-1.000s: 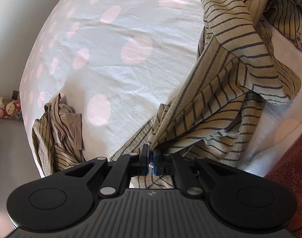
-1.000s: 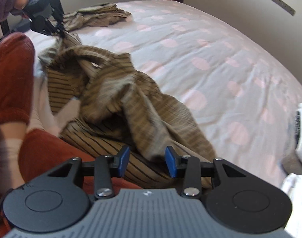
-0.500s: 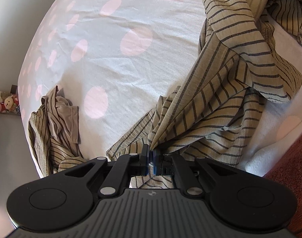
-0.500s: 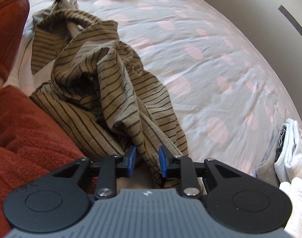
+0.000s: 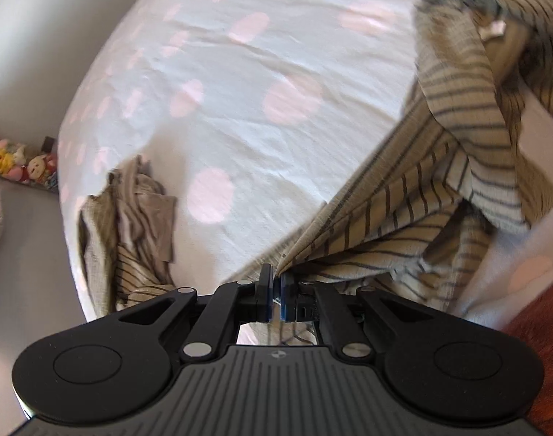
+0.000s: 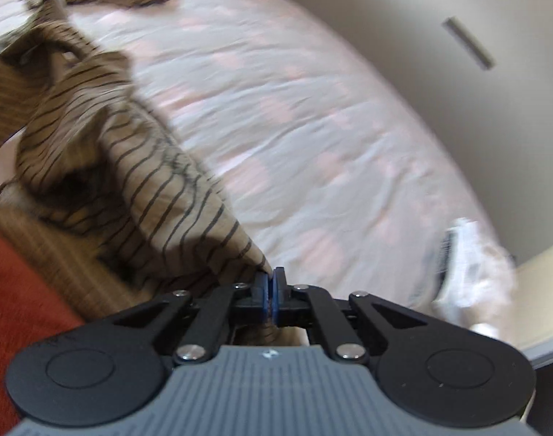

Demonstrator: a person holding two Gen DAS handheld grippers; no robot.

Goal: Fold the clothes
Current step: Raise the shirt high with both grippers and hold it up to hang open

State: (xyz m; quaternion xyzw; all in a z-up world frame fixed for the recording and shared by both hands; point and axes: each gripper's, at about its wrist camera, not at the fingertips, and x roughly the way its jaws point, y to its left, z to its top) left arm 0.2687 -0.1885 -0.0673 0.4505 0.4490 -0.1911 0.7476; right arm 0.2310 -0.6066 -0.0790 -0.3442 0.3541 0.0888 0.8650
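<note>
Both the left gripper (image 5: 275,292) and right gripper (image 6: 269,295) pinch the striped garment (image 5: 439,196) at opposite edges, likely to spread it over the bed (image 5: 240,72).

right claw (image 6: 270,283) just closed | pinching striped garment (image 6: 138,167) | on dotted bedsheet (image 6: 312,127)

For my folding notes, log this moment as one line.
step: stretching garment | left gripper: shut on striped shirt | right gripper: just closed on striped shirt's other end | surface: polka-dot bedsheet | second striped garment: untouched
</note>
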